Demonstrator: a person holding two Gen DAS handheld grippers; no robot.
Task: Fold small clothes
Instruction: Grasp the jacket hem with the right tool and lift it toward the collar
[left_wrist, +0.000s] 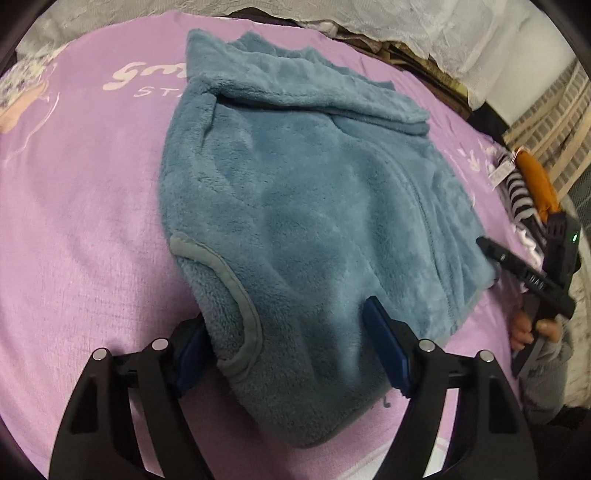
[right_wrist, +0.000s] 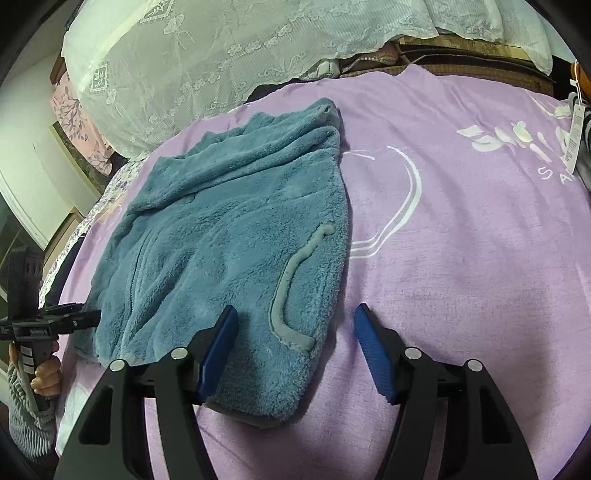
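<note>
A blue-grey fleece garment (left_wrist: 314, 192) with grey trim lies partly folded on the purple blanket (left_wrist: 85, 221); it also shows in the right wrist view (right_wrist: 221, 236). My left gripper (left_wrist: 288, 332) is open, its blue pads straddling the garment's near corner, the left pad tucked beside the trimmed edge. My right gripper (right_wrist: 295, 325) is open over the garment's near right corner, left pad above the fleece, right pad over bare blanket. The right gripper also appears at the garment's far edge in the left wrist view (left_wrist: 491, 251). The left gripper shows at the left of the right wrist view (right_wrist: 85, 317).
A pile of striped and orange clothes (left_wrist: 528, 192) lies at the blanket's right edge. White lace bedding (right_wrist: 221, 48) sits behind the blanket. A tagged striped item (right_wrist: 580, 125) lies at the right edge of the right wrist view.
</note>
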